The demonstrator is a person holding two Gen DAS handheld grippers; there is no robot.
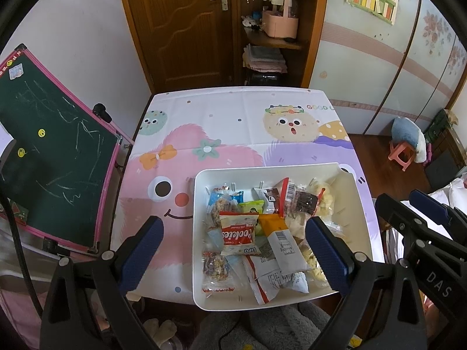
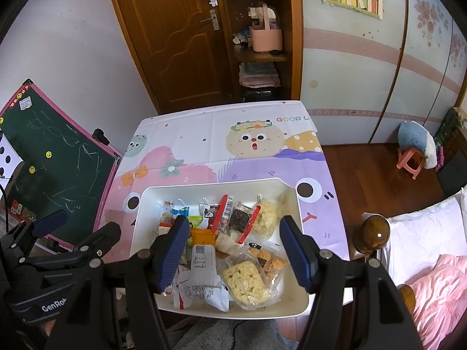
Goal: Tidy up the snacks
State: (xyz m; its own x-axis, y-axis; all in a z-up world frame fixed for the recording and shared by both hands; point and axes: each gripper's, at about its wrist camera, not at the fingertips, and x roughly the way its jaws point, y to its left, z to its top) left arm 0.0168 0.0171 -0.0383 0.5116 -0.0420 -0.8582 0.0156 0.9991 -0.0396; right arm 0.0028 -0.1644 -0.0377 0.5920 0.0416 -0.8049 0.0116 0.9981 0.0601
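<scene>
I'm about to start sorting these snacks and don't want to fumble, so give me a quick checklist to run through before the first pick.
1. Left tool open and empty: ok, its fingers stand wide apart with nothing between them.
2. Right tool open and empty: ok, it hovers over the pile with nothing clamped.
3. White tray fully on the table: not ok, its near edge overhangs the table's front edge.
4. A packet free to grab: ok, the Cookies packet lies on top of the pile.
5. Space on the tablecloth for sorting: ok, the area beyond the tray is bare.
6. Where the snacks should go: cannot tell, no second container shows.
</scene>
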